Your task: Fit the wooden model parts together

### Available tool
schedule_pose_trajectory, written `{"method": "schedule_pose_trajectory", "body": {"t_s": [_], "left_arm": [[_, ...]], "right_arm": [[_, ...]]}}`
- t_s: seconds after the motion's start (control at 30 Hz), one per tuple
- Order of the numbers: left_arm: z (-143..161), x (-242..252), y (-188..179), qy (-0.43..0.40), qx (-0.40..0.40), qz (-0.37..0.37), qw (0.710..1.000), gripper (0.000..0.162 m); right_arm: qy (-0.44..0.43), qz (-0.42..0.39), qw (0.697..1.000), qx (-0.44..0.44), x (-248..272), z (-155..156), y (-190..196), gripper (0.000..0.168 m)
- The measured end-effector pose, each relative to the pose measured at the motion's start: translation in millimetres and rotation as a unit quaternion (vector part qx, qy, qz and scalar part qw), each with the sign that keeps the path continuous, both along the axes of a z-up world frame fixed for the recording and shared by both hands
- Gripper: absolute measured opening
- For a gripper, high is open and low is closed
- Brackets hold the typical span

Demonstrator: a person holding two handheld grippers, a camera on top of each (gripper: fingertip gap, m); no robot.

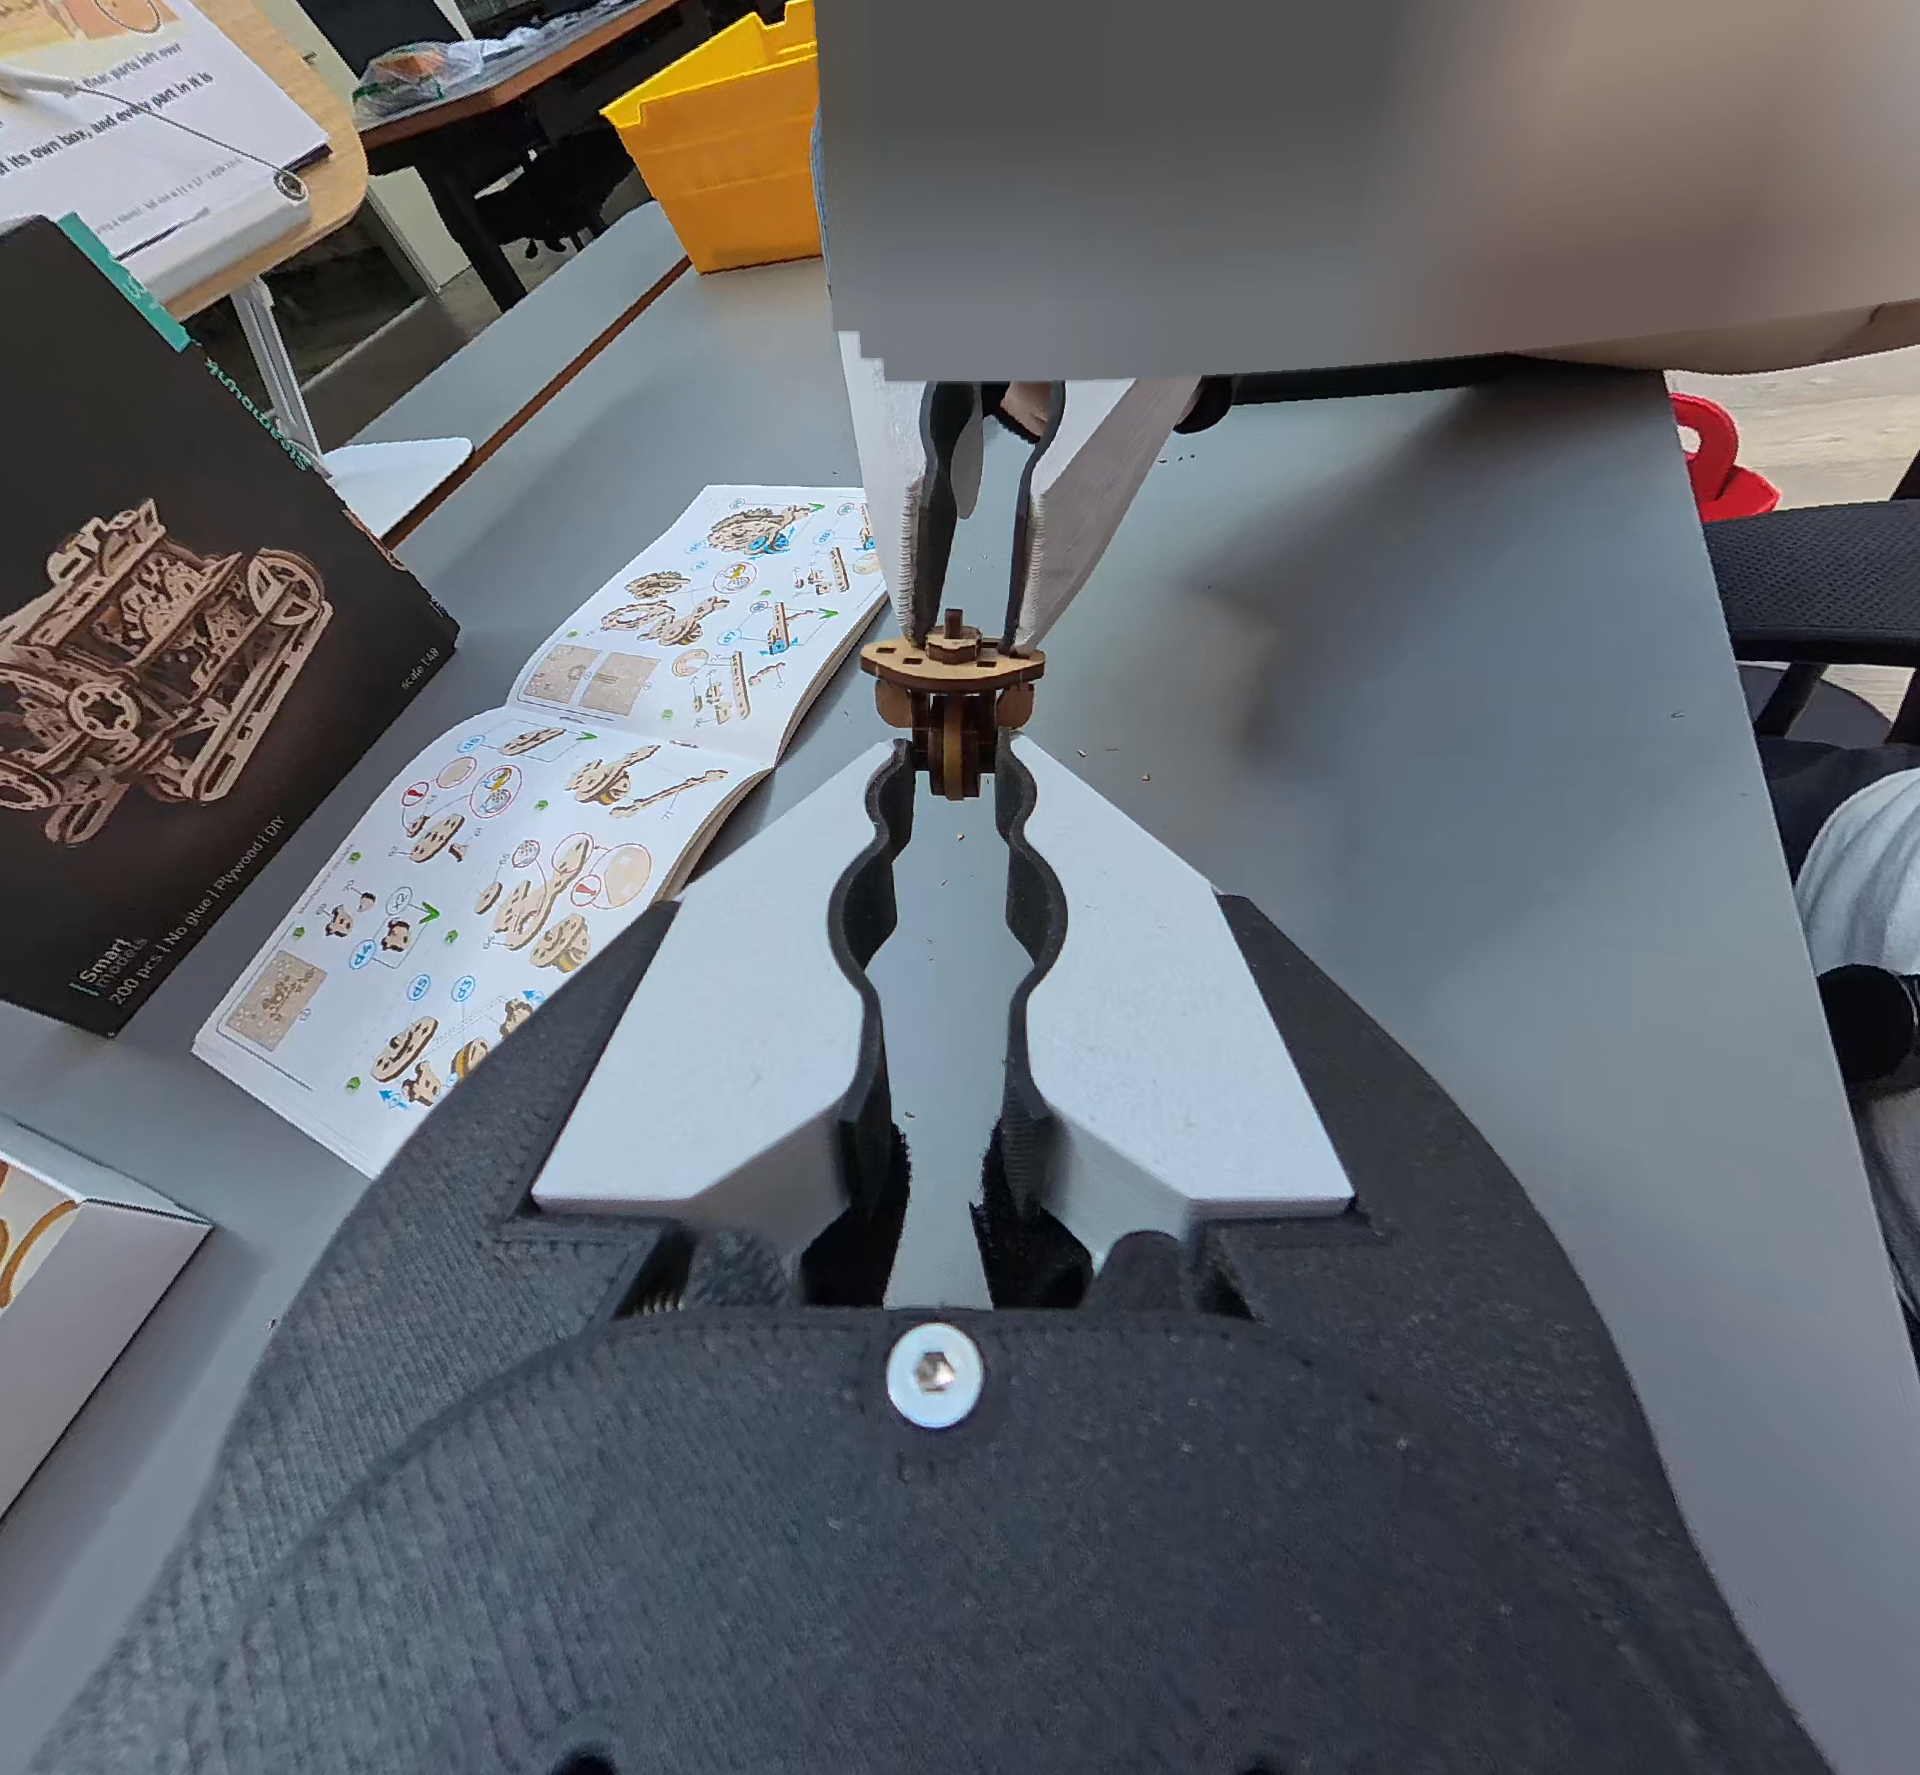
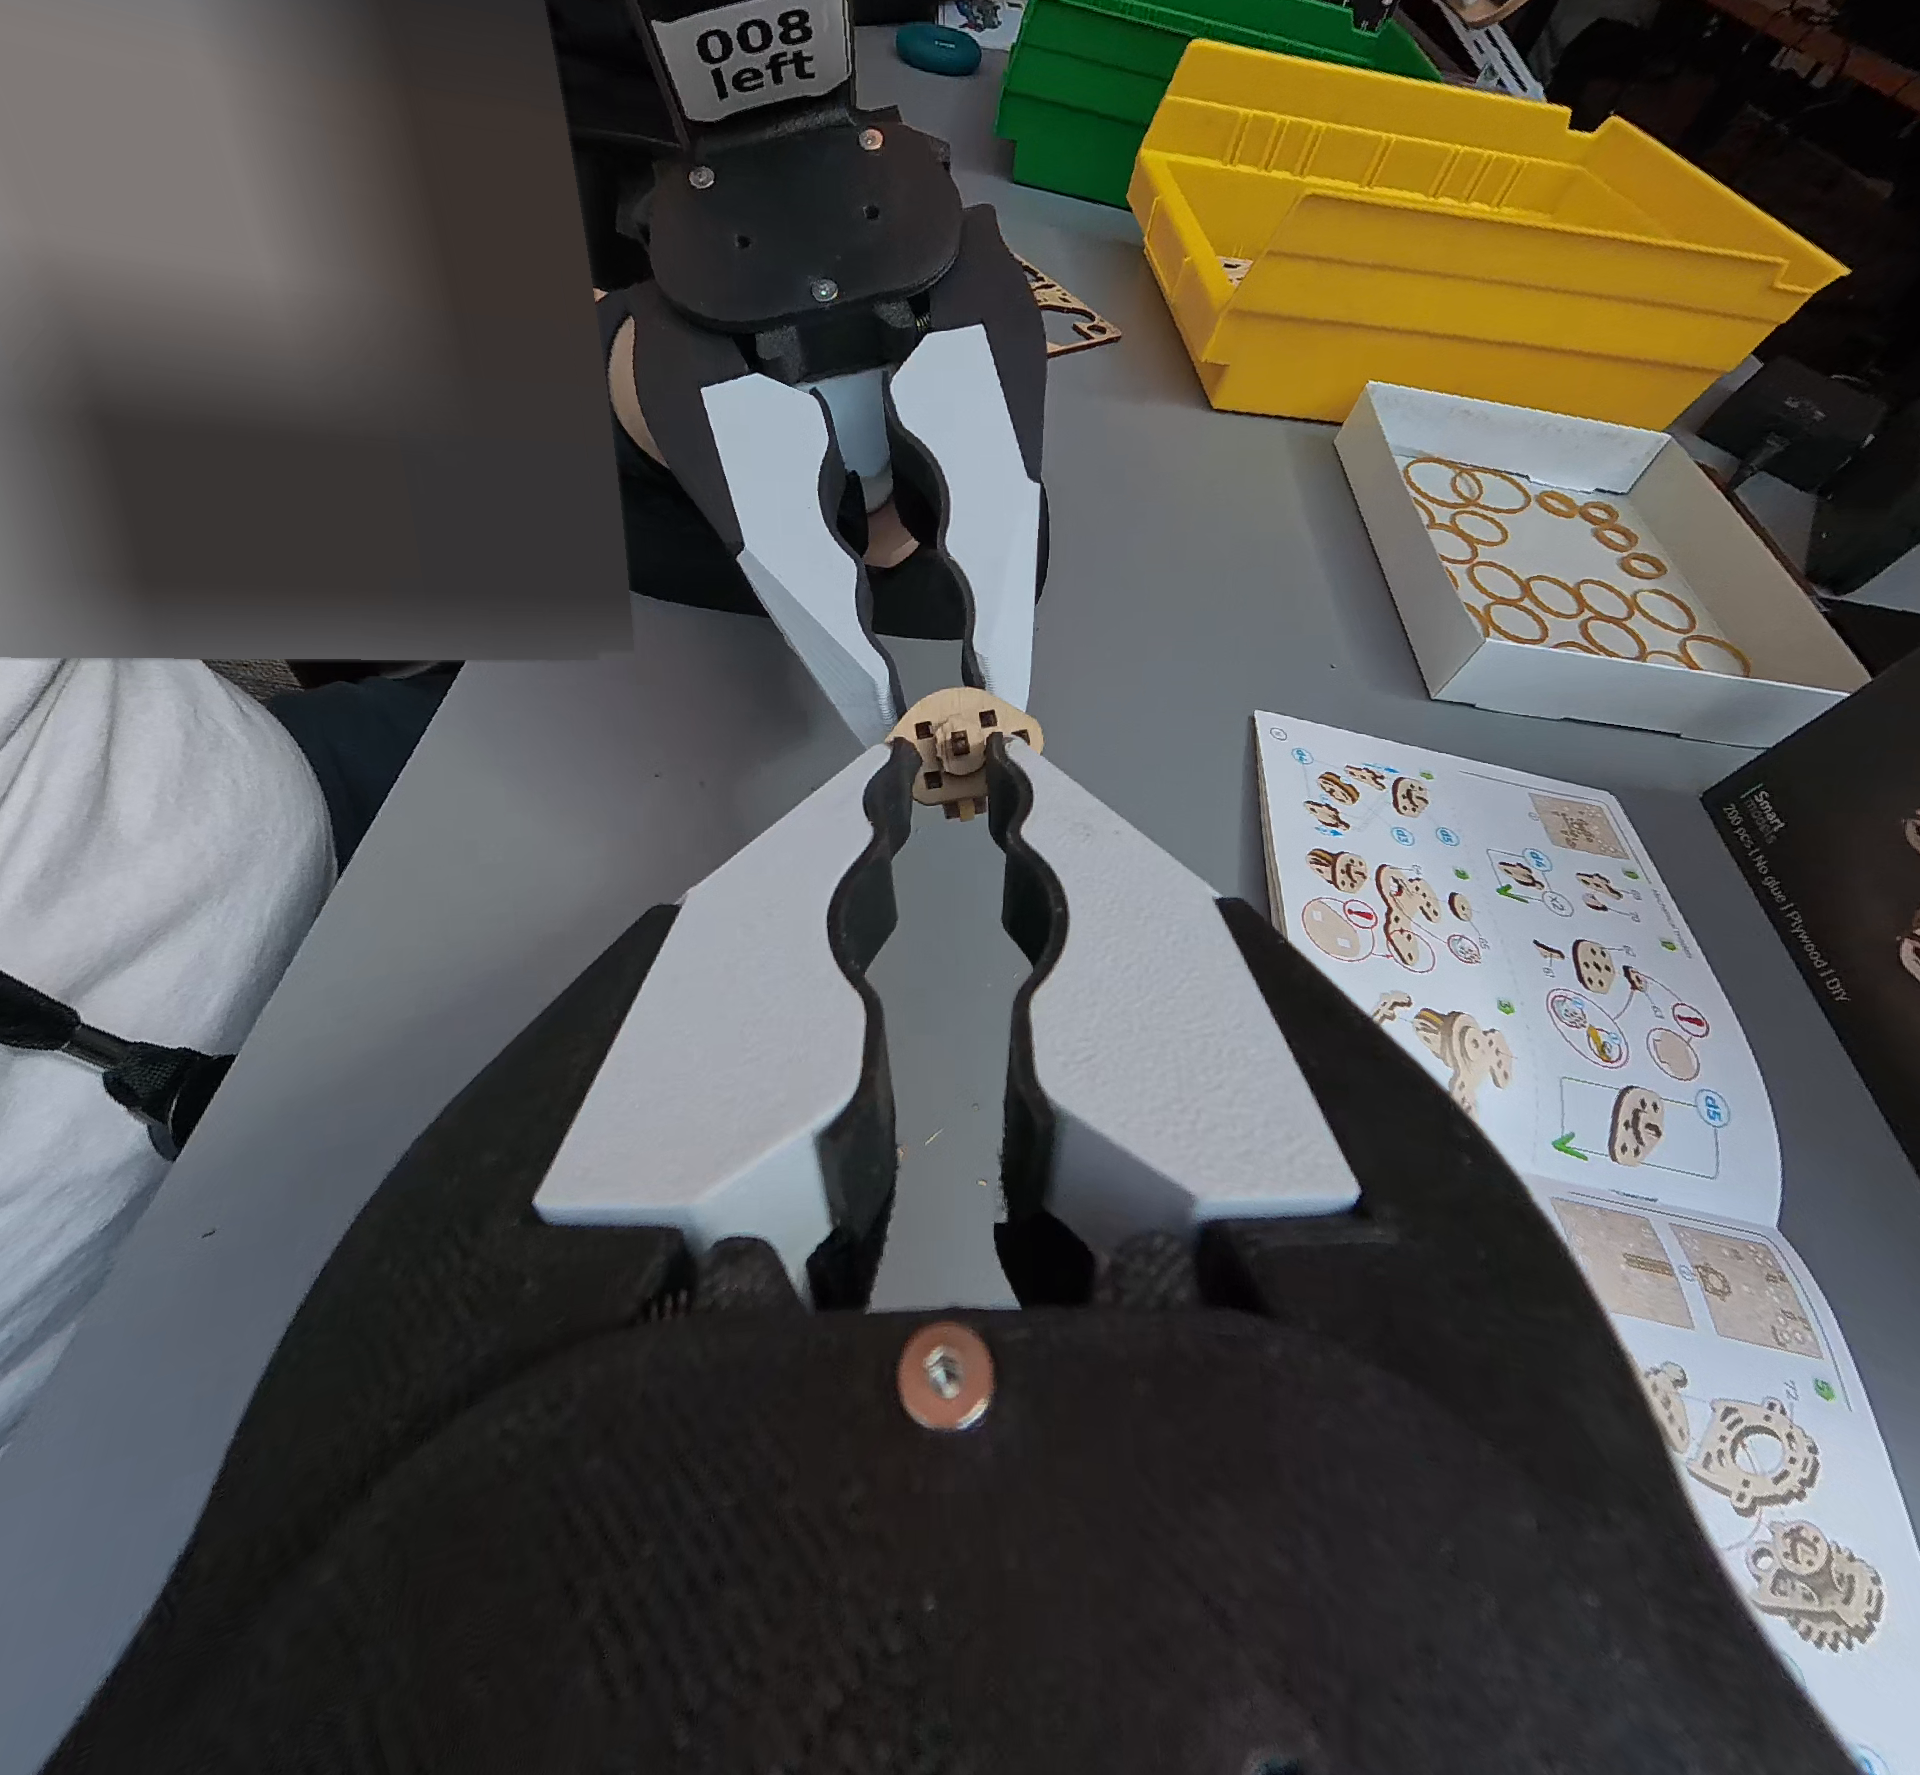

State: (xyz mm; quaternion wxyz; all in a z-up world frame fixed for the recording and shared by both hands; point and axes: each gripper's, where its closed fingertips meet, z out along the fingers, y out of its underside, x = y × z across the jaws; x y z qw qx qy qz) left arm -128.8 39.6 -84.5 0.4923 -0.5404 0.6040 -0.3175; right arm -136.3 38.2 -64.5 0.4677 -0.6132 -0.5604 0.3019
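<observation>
A: Left wrist view, near first: left gripper point(image 1: 951, 759) tips pinched on the lower stack of discs of the wooden part point(image 1: 951, 686). Jaws narrow, clamped on it

B: And the other one?

A: Right gripper point(image 1: 961, 629) comes in from the far side, tips pressed on the part's flat oval plate, either side of the centre peg. Part hangs between both tools, above the grey table point(image 1: 1351, 686), not touching it

B: Right wrist view agrees?

A: Yes. Right gripper point(image 2: 951, 759) tips closed around the wooden part point(image 2: 956, 749), left gripper point(image 2: 940, 697) opposite, its tips touching the part's far edge. Both gripping the same piece

B: Surroundings, near to far?

A: Left view: white box corner at lower left, open booklet point(image 1: 582, 790) flat on the table left of the part, black box point(image 1: 177, 645) standing beside the booklet, yellow bin point(image 1: 727, 156) farther back. A clipboard with sheets at upper left

B: Right view?

A: Booklet point(image 2: 1507, 998) to the right, black box point(image 2: 1829, 852) at the right edge, white tray point(image 2: 1455, 665) with wooden rings point(image 2: 1558, 582) behind the booklet, then yellow bin point(image 2: 1455, 271), then green bin point(image 2: 1122, 63). A flat wooden sheet point(image 2: 1070, 312) lies behind the left gripper. White sleeve point(image 2: 135, 894) at left edge
</observation>
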Motion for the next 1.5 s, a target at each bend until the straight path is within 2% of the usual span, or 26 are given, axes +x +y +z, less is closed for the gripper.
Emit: {"method": "schedule_pose_trajectory", "body": {"t_s": [0.37,0.87,1.1,1.5], "left_arm": [[8.8,1.6,-7.0,-0.017,0.074,-0.007,0.997,0.013],[14.4,4.4,-20.1,-0.037,0.07,-0.043,0.996,0.013],[20.9,3.6,-27.2,-0.058,0.047,-0.067,0.995,0.013],[20.4,4.1,-22.1,-0.053,0.094,-0.045,0.993,0.013]], "right_arm": [[-0.03,0.006,0.997,0.065,-0.3,8.1,-9.9,0.014],[-0.047,0.028,0.995,0.079,2.7,13.5,-22.4,0.009],[-0.026,0.046,0.996,0.078,1.4,20.3,-29.1,0.009],[-0.031,0.039,0.994,0.097,0.4,19.5,-26.8,0.013]]}}
